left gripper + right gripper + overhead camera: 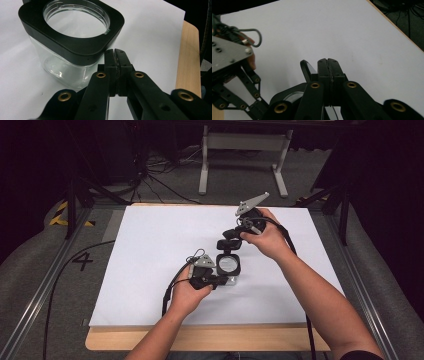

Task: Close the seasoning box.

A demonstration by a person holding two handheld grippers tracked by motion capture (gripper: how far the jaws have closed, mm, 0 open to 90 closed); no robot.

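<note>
High view: a glass jar (229, 265) with a black collar is seen on the white sheet (150, 245), with a gripper at each side.
The left gripper (220, 280) is placed at its 7 o'clock, the right gripper (231, 238) at its 12 o'clock. Left gripper view: the jaws are pressed together on nothing, the jar at 10 o'clock. Right gripper view: the jaws are clenched, and a black lid (307, 70) is seen touching their left side; whether it is gripped cannot be told.
</note>
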